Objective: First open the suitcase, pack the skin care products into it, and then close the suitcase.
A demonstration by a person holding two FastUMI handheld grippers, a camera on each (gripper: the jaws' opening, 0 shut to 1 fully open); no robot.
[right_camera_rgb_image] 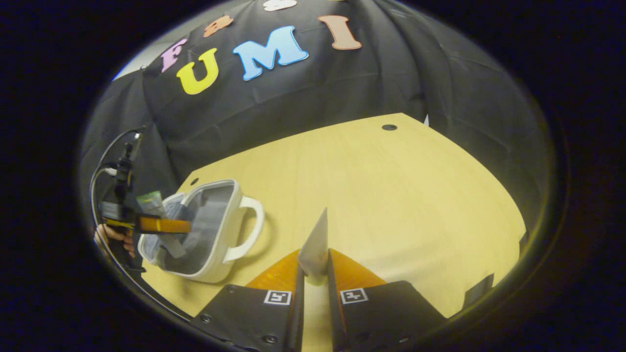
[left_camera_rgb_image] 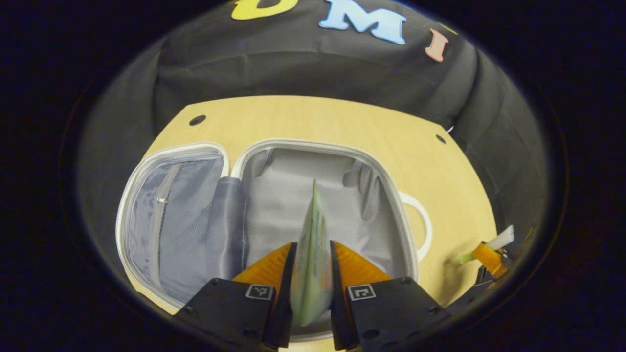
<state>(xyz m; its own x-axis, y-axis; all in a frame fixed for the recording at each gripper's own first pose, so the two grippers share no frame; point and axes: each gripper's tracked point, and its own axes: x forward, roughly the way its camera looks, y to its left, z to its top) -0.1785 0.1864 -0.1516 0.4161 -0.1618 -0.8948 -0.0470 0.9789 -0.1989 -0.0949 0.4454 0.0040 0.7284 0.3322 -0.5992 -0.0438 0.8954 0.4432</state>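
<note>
Suitcase (left_camera_rgb_image: 274, 205): open on wooden surface (left_camera_rgb_image: 313, 122). Left gripper (left_camera_rgb_image: 312, 264): grasping green tube (left_camera_rgb_image: 313, 244) above suitcase. Right gripper (right_camera_rgb_image: 313, 266): grasping white tube (right_camera_rgb_image: 315, 244), right of suitcase.

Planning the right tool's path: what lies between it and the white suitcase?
Bare tabletop in right gripper view, from right tool to open suitcase.

— We lose the near rim of the suitcase (left_camera_rgb_image: 274, 146) behind the left gripper (left_camera_rgb_image: 313, 254), and the green pouch (left_camera_rgb_image: 313, 244) hides part of its lining.

— Beside the suitcase handle, we can't identify the right gripper's (right_camera_rgb_image: 313, 264) thin white item (right_camera_rgb_image: 315, 244): seen edge-on.
</note>
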